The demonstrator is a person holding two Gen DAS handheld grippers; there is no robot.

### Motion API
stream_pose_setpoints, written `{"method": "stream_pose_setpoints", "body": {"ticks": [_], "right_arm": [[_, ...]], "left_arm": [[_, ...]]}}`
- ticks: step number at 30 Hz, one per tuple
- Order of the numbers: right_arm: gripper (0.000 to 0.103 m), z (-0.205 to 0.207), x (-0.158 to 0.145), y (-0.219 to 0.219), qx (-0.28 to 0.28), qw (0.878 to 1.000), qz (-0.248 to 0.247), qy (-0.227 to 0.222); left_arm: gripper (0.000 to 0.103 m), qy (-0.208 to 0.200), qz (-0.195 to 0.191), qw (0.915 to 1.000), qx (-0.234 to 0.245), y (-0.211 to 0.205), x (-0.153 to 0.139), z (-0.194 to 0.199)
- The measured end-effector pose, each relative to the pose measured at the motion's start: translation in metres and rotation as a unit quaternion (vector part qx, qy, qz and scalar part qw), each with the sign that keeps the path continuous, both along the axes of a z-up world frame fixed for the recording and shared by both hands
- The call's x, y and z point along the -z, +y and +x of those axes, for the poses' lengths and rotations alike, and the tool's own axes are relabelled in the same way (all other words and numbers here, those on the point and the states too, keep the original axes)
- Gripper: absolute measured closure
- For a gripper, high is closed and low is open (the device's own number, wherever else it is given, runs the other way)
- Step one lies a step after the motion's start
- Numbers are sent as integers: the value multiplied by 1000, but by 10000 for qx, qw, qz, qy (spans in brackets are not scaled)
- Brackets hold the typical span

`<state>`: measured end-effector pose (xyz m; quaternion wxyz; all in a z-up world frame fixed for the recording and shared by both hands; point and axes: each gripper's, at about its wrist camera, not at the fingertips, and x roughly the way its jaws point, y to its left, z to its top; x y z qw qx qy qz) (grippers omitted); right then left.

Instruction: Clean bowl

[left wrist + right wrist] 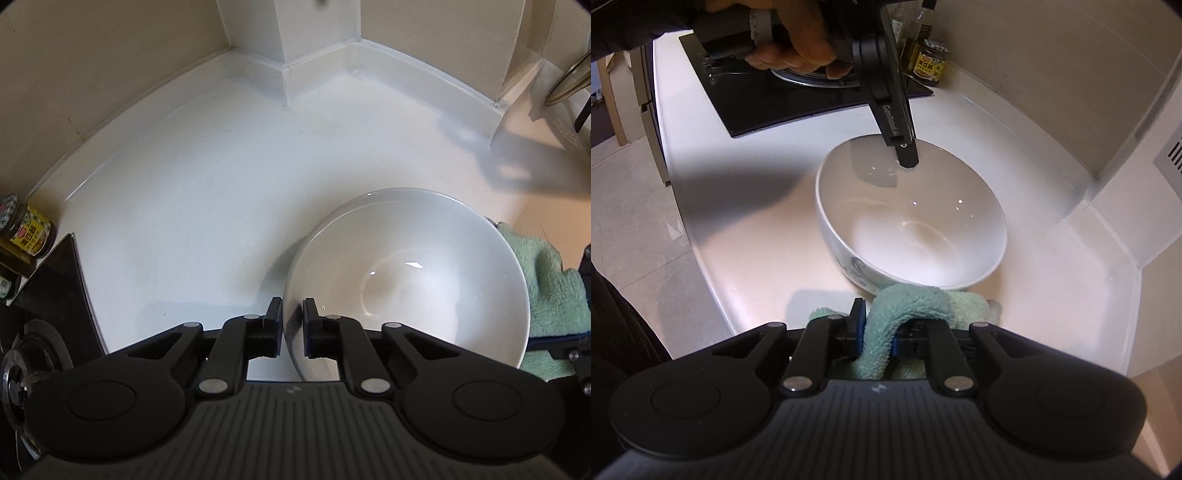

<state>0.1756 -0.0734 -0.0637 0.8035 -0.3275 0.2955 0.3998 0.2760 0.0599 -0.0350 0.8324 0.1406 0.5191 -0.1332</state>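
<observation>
A white bowl (pixel 406 280) stands on the white counter (pixel 184 206), tipped a little so that its mouth opens toward the right gripper's camera. The left gripper (pixel 292 325) is clamped on the bowl's rim: one finger sits outside the wall and the other inside, with the thin wall pinched between the blue pads. In the right wrist view that same gripper (pixel 905 155) comes down from the top of the frame, held by a hand (pixel 798 48), and its tip bites the far edge of the bowl (pixel 912 229). The right gripper (pixel 876 334) is closed on a green cloth (pixel 908 306); a fold of the cloth arches up between its fingers and the rest is bunched on the counter just in front of them. The cloth lies against the near outer wall of the bowl, below the rim, and not inside the bowl. From the left wrist view the cloth (pixel 543 288) shows at the bowl's right side, touching it. The bowl's inside is bare and glossy, with small highlights. A blue pattern shows on its outer wall near the cloth. A black hob (pixel 812 96) lies beyond the bowl, and a jar (pixel 931 62) with a yellow label stands at its corner by the wall, beside some bottles (pixel 916 33).
</observation>
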Motion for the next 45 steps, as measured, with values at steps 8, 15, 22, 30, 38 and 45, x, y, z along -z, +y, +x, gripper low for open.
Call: {"method": "stream_pose_setpoints", "body": {"ticks": [8, 15, 22, 30, 38, 45], "right_arm": [[95, 36, 0, -12, 171, 9994, -203, -226], [93, 30, 1, -7, 124, 9994, -234, -221], [93, -5, 2, -1, 38, 9997, -182, -184], [96, 3, 4, 9, 0, 9998, -156, -114], [96, 49, 2, 2, 129, 9982, -389, -436], [95, 36, 2, 5, 2, 9981, -365, -493]], "left_arm": [[89, 109, -201, 9974, -677, 3, -4, -27], [89, -7, -286, 9967, -759, 13, -18, -7], [89, 223, -147, 9994, -232, 7, -6, 16], [94, 161, -139, 9979, -606, 8, 1, 4], [85, 194, -216, 9947, -985, 8, -3, -22], [88, 198, -140, 9965, -799, 11, -7, -1]]}}
